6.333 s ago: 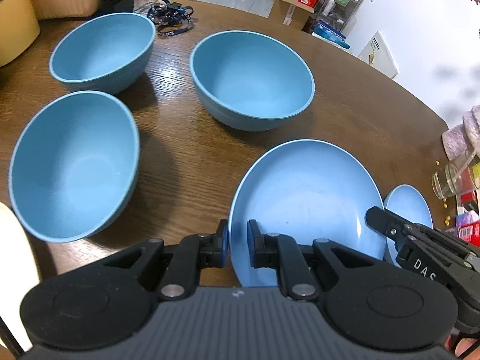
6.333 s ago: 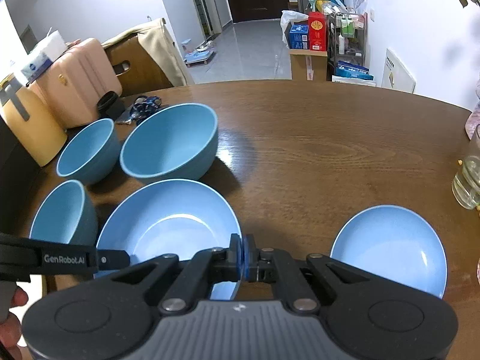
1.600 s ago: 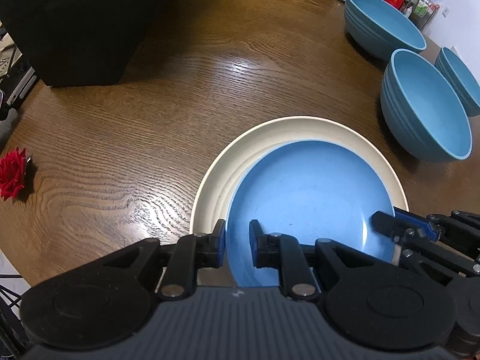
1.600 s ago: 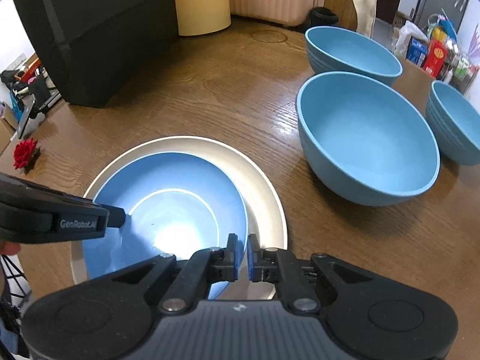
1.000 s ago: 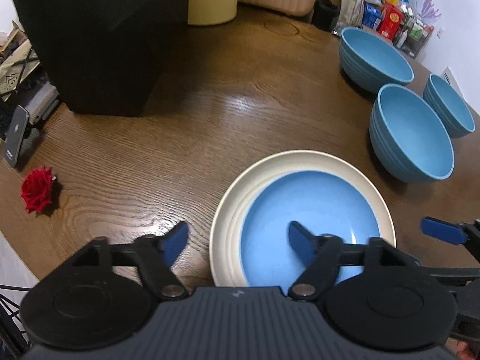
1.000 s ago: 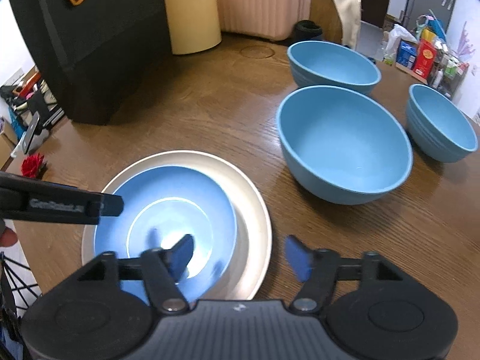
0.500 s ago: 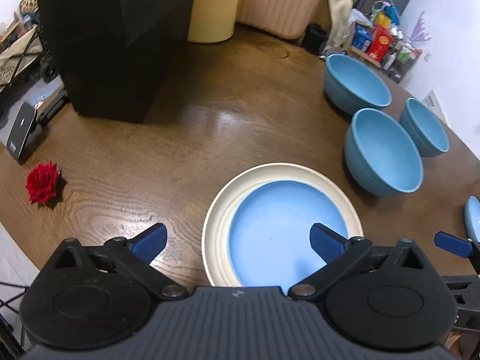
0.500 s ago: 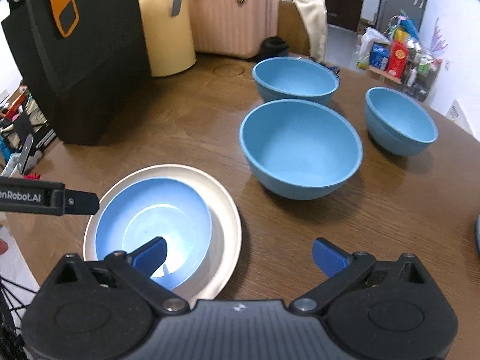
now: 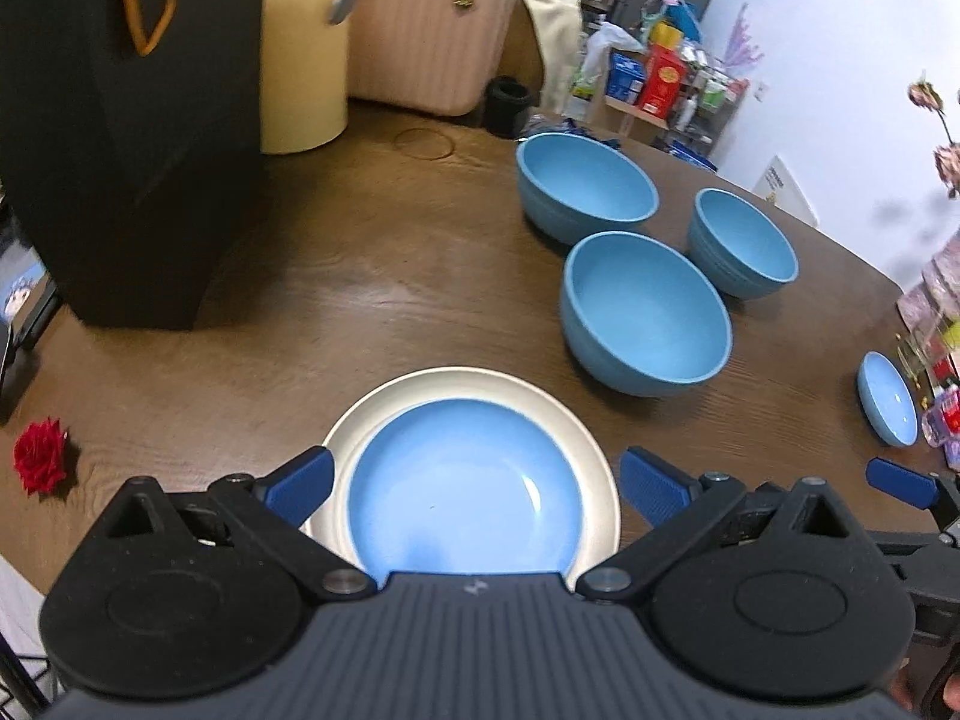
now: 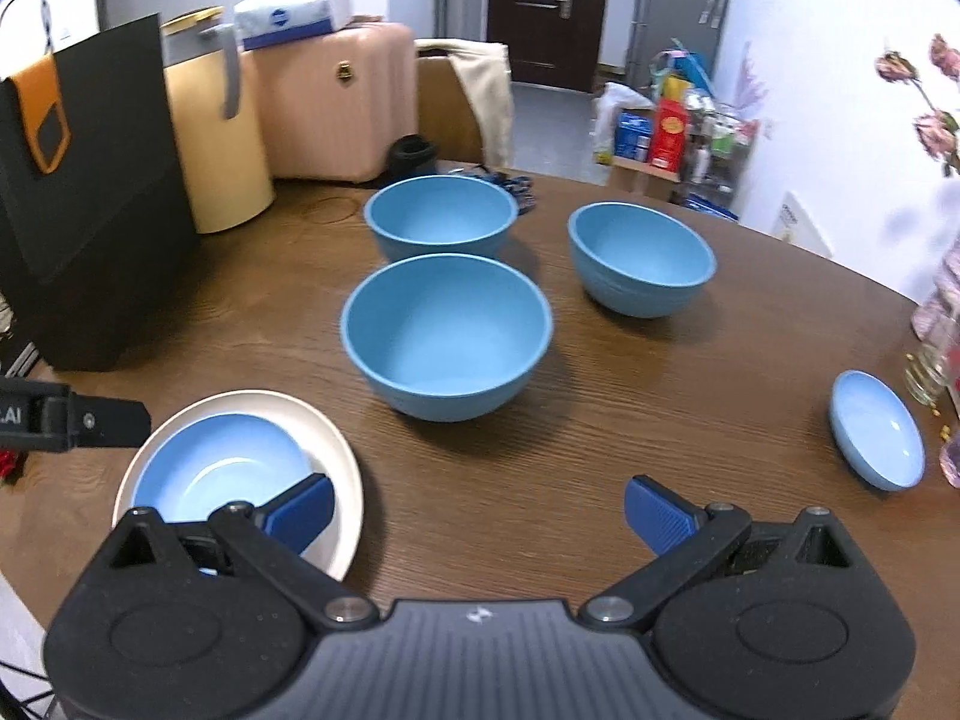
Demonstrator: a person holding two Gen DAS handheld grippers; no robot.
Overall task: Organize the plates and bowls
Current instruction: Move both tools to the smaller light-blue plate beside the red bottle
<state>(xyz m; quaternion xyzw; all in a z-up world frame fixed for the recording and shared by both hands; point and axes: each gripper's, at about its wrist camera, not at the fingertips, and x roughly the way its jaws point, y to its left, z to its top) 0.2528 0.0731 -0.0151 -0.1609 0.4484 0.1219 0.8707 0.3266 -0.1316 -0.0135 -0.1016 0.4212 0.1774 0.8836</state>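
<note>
A round wooden table (image 10: 690,372) carries the dishes, ordered here by size. A black bag (image 10: 90,198) stands at its left edge. Three blue bowls cluster mid-table: the nearest bowl (image 10: 447,336), a far bowl (image 10: 441,222) behind it, and a right bowl (image 10: 642,258). Nearer the camera, a blue plate (image 9: 465,492) sits inside a cream plate (image 9: 480,381). A small blue dish (image 10: 876,438) lies well apart at right, beside what may be a glass jar (image 10: 930,372). The left tongs (image 9: 474,486) and right tongs (image 10: 477,507) both stand wide apart, gripping nothing.
</note>
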